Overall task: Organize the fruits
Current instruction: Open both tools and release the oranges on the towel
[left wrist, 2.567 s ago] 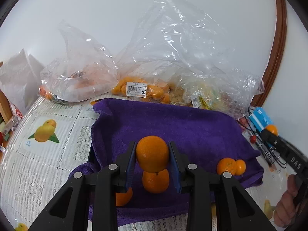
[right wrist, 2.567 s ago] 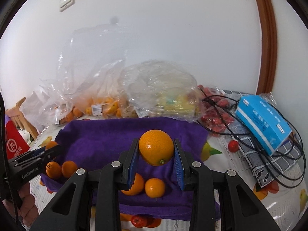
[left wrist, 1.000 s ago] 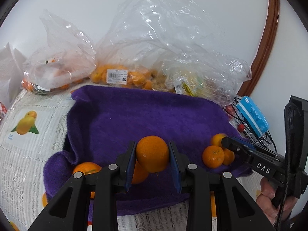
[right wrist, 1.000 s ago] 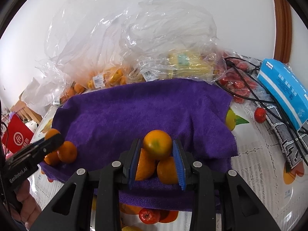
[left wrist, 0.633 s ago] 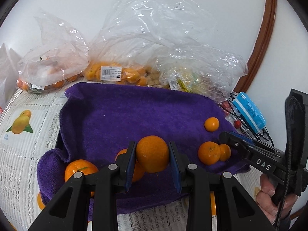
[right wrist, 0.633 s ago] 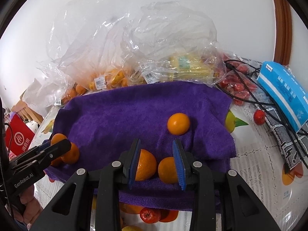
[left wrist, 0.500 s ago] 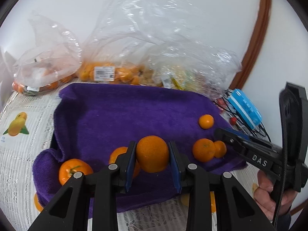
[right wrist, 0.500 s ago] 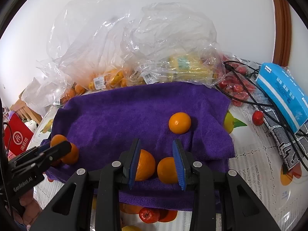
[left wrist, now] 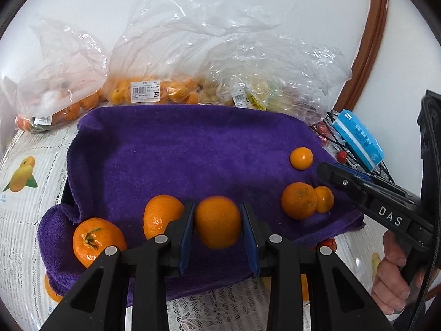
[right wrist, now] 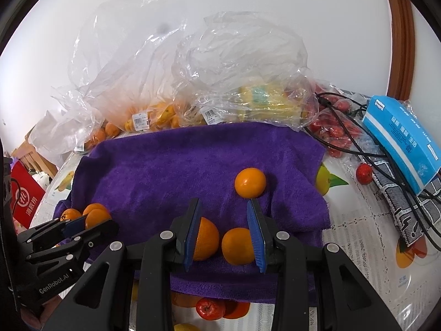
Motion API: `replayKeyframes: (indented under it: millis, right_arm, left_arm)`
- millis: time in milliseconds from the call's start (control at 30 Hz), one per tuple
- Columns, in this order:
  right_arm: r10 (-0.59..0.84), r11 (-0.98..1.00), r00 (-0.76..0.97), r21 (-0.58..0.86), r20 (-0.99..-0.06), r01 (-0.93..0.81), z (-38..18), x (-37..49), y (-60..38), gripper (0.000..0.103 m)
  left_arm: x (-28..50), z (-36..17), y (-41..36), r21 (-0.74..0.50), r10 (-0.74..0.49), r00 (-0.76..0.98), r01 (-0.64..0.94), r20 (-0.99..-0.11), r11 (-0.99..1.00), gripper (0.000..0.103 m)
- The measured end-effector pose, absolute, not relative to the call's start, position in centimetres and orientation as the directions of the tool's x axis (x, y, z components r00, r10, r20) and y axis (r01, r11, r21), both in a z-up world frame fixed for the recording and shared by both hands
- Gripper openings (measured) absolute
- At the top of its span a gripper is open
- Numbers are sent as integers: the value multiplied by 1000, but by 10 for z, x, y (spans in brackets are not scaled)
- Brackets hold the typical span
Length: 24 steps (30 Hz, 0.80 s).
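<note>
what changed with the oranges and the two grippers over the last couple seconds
The right gripper let go of its orange, which now lies loose on the purple towel past its fingertips; its jaws are empty. The left gripper has come lower over the towel, and its jaws have just been opening, with its orange between the pads. The plastic bags, blue box and other oranges stayed put.

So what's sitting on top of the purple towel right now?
Loose oranges lie on the purple towel; what the towel covers is hidden.
</note>
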State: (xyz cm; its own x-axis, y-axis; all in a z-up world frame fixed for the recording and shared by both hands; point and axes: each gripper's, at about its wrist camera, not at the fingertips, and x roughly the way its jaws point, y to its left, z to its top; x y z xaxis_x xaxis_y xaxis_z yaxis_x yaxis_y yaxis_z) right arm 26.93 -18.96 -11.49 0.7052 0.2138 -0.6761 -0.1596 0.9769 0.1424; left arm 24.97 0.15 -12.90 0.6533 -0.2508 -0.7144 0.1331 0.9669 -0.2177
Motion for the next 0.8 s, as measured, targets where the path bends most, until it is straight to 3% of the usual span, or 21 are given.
replayKeyframes:
  millis: [100,533,800]
  right_arm:
    - [211,977,710,137,-672,-161,-114,269,-190,35]
    - [198,980,755,128,-625,-151,-94,250,-192,35]
    - [196,981,726,137,-659,-140,-107,213,-190,35]
  left_arm:
    - [250,-128,6,-248,-270,651,128,-709,960,49]
    - [234,-105,8,-235,-254,698,125,-670,964,49]
    - [208,-100,15,-202,-227,704,120,-673,972,49]
